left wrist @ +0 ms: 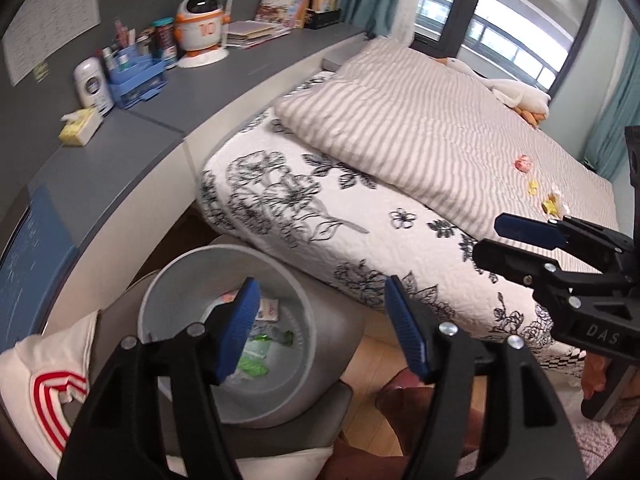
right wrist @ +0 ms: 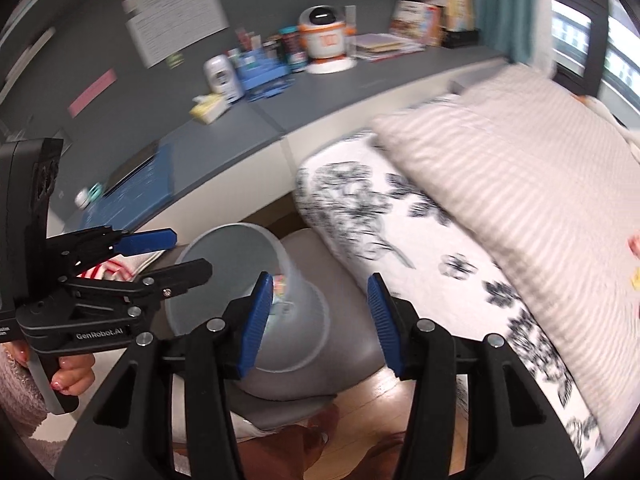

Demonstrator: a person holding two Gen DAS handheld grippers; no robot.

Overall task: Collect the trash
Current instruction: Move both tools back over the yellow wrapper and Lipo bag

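A pale grey waste bin (left wrist: pixel 188 276) stands tilted on a grey padded seat (left wrist: pixel 344 320) beside the bed, with green and white wrappers (left wrist: pixel 256 360) inside. My left gripper (left wrist: pixel 322 330) hangs open just over the bin's right rim, nothing between its blue pads. My right gripper (left wrist: pixel 496 242) is at the bed's near edge, open and empty. A pink wrapper (left wrist: pixel 523 163) and two yellow scraps (left wrist: pixel 533 188) lie on the striped quilt (left wrist: pixel 420 128). The right wrist view is blurred: my right gripper (right wrist: pixel 322 320) is open beside the bin (right wrist: pixel 228 248), with my left gripper (right wrist: pixel 188 256) left of it.
A grey desk shelf (left wrist: pixel 224 80) along the wall carries a robot toy (left wrist: pixel 200 28), a blue organiser (left wrist: pixel 136 80), a tissue box (left wrist: pixel 80 128) and books. A white cloth with red stripes (left wrist: pixel 44 384) lies left of the bin. A plush toy (left wrist: pixel 516 92) rests far up the bed.
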